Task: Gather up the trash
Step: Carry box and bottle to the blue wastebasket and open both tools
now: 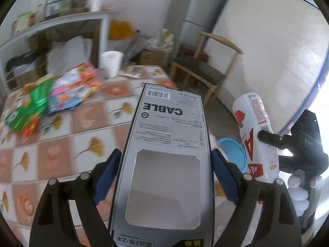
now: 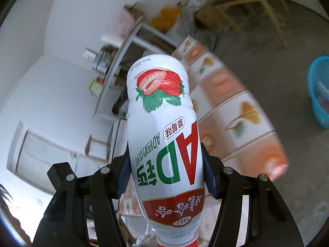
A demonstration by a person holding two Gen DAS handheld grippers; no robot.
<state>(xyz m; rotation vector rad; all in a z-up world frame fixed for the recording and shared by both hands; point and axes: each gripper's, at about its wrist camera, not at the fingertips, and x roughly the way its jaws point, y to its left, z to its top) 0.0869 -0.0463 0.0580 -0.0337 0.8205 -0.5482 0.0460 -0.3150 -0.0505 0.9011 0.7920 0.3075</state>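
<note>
The left hand-held gripper [image 1: 165, 164] is clamped on a grey cable box [image 1: 166, 144], its blue pads pressing both long edges. The box is flat cardboard with a barcode, the word CABLE and a cut-out window through which its pale inside shows; whether anything is in it cannot be told. It is held in the air above the surface [image 1: 61, 144], which carries a cloth of orange and white squares with yellow leaves.

The right hand-held gripper [image 2: 165, 164] is clamped on a white strawberry drink bottle [image 2: 164, 133], held with its base pointing away from the camera and its red cap end down toward the handle. The opaque label hides the contents.

The left wrist view alone shows the things lying on the surface: a green snack bag [image 1: 26, 109], touching it a pink and orange wrapper [image 1: 72, 90], and farther back an upright white foam cup [image 1: 111, 63], whose contents cannot be seen. It also shows the bottle from the side [image 1: 257, 135], with the right gripper's dark body and a white-gloved hand [image 1: 298, 193] behind it, and a blue basket [image 1: 232, 154] on the floor just past the box's right edge.

The right wrist view shows that blue basket [image 2: 320, 94] more openly, well apart from the surface, with some blurred items lying inside it.
</note>
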